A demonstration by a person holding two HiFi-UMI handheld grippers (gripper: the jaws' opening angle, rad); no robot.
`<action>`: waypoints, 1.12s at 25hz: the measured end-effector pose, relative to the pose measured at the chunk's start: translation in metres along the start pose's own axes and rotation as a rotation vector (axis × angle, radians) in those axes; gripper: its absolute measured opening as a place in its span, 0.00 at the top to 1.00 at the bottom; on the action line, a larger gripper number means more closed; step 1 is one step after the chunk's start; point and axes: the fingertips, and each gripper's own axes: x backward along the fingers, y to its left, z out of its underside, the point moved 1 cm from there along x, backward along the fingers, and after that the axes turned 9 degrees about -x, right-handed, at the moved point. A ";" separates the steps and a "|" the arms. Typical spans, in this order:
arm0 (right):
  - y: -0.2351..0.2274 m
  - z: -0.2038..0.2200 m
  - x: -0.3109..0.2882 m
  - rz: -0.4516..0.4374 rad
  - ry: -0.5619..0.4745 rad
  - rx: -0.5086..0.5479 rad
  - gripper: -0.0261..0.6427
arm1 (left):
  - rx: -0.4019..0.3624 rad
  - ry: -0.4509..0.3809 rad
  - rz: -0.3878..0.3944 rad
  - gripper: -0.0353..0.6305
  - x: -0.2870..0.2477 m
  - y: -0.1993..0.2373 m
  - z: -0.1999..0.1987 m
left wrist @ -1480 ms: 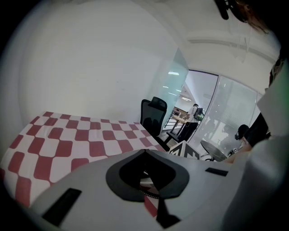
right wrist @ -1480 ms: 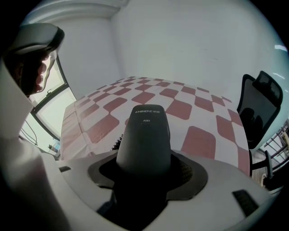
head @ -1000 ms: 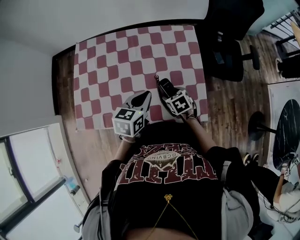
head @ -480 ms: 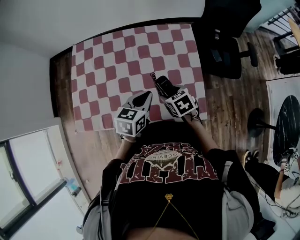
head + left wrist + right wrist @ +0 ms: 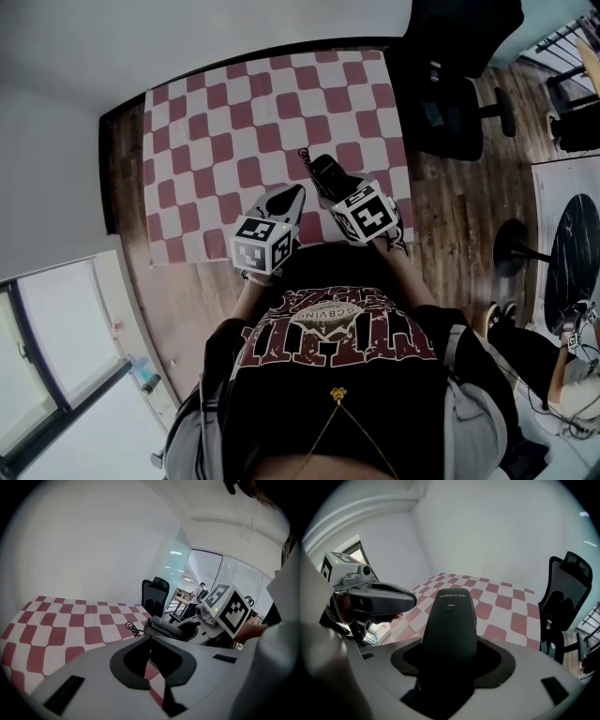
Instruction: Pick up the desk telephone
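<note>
Head view: right tool (image 5: 336, 187) holds the black desk telephone (image 5: 322, 171) at the checkered counter's (image 5: 206, 122) 5 o'clock edge, left tool (image 5: 284, 201) at its 8 o'clock. Left gripper view: jaws pinched together, empty. Right gripper view: jaws clamped round the telephone.

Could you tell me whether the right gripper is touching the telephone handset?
Touching. The right gripper view shows the handset wedged between the right gripper's jaws.

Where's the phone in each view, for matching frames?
Head view: phone just right of centre, near the cloth's near edge, held by the right gripper.
Left gripper view: phone small, right of centre, beyond the jaws.
Right gripper view: phone dead centre, between the jaws.
Shared landmark: the checkered cloth.
</note>
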 end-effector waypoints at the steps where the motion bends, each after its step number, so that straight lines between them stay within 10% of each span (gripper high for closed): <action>1: 0.001 -0.001 0.002 -0.003 -0.001 -0.004 0.53 | 0.003 0.001 0.001 0.94 0.000 0.000 0.000; 28: 0.030 -0.033 0.068 -0.048 -0.040 0.048 0.53 | 0.018 0.047 0.023 0.94 -0.008 -0.001 0.012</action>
